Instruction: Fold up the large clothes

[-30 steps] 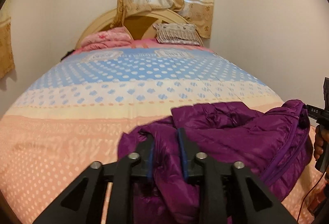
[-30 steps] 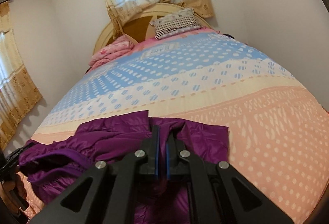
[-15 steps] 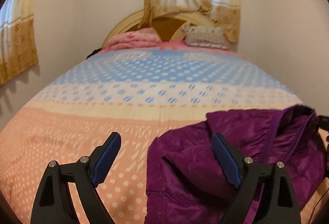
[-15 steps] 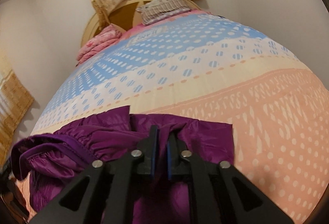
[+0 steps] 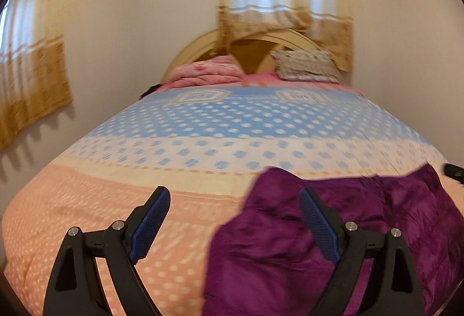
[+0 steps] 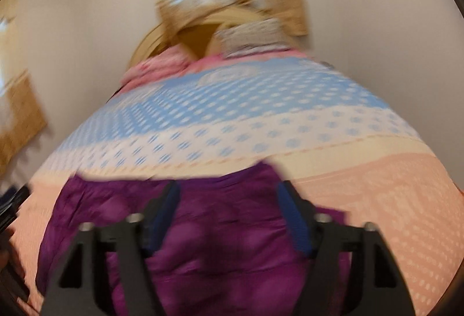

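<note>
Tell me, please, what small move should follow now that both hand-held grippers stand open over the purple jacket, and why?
Probably bring both down onto an edge of the purple jacket for the next fold: it lies bunched on the bed, gripped by neither the left hand-held gripper nor the right hand-held gripper.

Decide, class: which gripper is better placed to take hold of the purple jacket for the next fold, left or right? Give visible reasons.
Probably the right gripper: its open jaws, which have just been opening, frame the purple jacket. The left gripper is open too, but mostly over bare bedspread at the jacket's edge.
</note>
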`<control>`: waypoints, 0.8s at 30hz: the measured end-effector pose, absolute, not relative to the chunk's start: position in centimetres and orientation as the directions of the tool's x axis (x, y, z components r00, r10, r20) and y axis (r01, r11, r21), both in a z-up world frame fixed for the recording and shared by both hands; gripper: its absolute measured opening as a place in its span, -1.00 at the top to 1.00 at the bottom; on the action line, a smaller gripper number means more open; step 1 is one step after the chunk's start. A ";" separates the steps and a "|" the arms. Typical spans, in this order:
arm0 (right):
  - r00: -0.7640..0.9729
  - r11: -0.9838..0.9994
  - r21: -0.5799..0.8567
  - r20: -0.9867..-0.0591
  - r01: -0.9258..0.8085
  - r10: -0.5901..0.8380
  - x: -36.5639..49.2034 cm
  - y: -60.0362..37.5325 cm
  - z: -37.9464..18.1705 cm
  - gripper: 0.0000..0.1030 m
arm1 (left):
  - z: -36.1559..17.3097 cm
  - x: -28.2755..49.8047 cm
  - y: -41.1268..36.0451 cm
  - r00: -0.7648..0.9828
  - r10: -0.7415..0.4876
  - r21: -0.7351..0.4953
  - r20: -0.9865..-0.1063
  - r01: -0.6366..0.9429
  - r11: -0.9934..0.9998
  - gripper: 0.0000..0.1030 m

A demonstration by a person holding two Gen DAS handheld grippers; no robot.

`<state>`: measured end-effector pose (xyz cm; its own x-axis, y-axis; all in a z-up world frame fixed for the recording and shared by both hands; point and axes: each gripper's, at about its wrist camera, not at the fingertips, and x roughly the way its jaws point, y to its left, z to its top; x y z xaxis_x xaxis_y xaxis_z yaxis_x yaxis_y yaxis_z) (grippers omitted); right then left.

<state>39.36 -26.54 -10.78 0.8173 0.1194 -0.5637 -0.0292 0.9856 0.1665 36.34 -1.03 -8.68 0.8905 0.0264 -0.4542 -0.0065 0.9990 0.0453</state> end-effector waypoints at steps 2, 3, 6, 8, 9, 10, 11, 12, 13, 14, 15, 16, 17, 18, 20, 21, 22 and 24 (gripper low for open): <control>0.781 0.987 0.136 -0.606 -0.083 0.150 40.8 -24.1 -12.1 0.41 | -9.3 37.0 -2.8 0.886 -0.008 0.053 -0.464 0.037 0.998 -0.76; 0.773 0.990 0.108 -0.619 -0.092 0.139 41.5 -23.1 -12.8 0.41 | -9.8 37.7 -3.9 0.878 -0.018 0.062 -0.479 0.054 0.997 -0.76; 0.758 0.996 0.047 -0.647 -0.074 0.087 43.5 -22.2 -14.9 0.41 | -11.7 40.0 -6.2 0.855 -0.012 0.104 -0.518 0.077 0.992 -0.76; 0.742 0.998 0.046 -0.667 -0.046 0.065 44.7 -22.8 -16.2 0.41 | -13.3 41.6 -6.9 0.841 0.029 0.145 -0.540 0.059 0.988 -0.76; 0.739 0.998 0.047 -0.671 -0.036 0.058 44.8 -23.2 -16.6 0.41 | -13.8 42.1 -6.9 0.832 0.033 0.144 -0.554 0.057 0.988 -0.76; 0.735 0.999 0.042 -0.677 -0.021 0.044 45.2 -23.6 -17.3 0.42 | -14.4 42.6 -6.9 0.822 0.037 0.138 -0.568 0.050 0.989 -0.76; 0.734 0.999 0.045 -0.678 -0.012 0.039 45.3 -23.9 -17.6 0.43 | -15.1 43.2 -6.7 0.809 0.041 0.125 -0.587 0.041 0.991 -0.76; 0.730 0.998 0.059 -0.682 -0.002 0.042 45.5 -24.3 -18.1 0.43 | -15.7 43.6 -6.4 0.796 0.033 0.102 -0.604 0.036 0.994 -0.76; 0.729 0.998 0.065 -0.683 0.002 0.043 45.7 -24.4 -18.3 0.43 | -16.2 43.9 -6.3 0.788 0.023 0.085 -0.615 0.037 0.996 -0.76; 0.731 0.998 0.066 -0.681 0.004 0.042 45.8 -24.4 -18.4 0.43 | -16.5 44.2 -6.2 0.780 0.019 0.078 -0.626 0.038 0.996 -0.76; 0.731 0.998 0.066 -0.681 0.005 0.042 45.7 -24.5 -18.5 0.43 | -16.9 44.4 -6.4 0.773 0.020 0.078 -0.634 0.038 0.996 -0.76; 0.731 0.998 0.065 -0.681 0.005 0.041 45.7 -24.4 -18.5 0.43 | -17.0 44.6 -6.5 0.772 0.022 0.083 -0.636 0.040 0.996 -0.76; 0.730 0.998 0.069 -0.683 0.007 0.042 45.8 -24.5 -18.6 0.43 | -17.1 44.7 -6.7 0.769 0.023 0.088 -0.639 0.043 0.995 -0.77; 0.727 0.997 0.078 -0.685 0.010 0.046 46.0 -24.6 -18.8 0.43 | -17.4 44.9 -6.9 0.762 0.025 0.092 -0.647 0.045 0.995 -0.79; 0.724 0.996 0.092 -0.688 0.014 0.053 46.2 -24.8 -18.9 0.43 | -18.0 45.5 -6.9 0.745 0.019 0.085 -0.667 0.051 0.995 -0.83; 0.721 0.995 0.100 -0.691 0.017 0.057 46.4 -24.9 -19.1 0.43 | -18.1 45.7 -6.9 0.737 0.015 0.078 -0.676 0.052 0.996 -0.85; 0.718 0.994 0.104 -0.694 0.018 0.059 46.6 -25.0 -19.2 0.43 | -18.3 45.8 -6.8 0.730 0.011 0.071 -0.683 0.051 0.996 -0.86; 0.712 0.994 0.103 -0.700 0.019 0.059 46.7 -24.8 -19.3 0.43 | -18.7 46.0 -6.8 0.720 0.009 0.063 -0.694 0.049 0.997 -0.89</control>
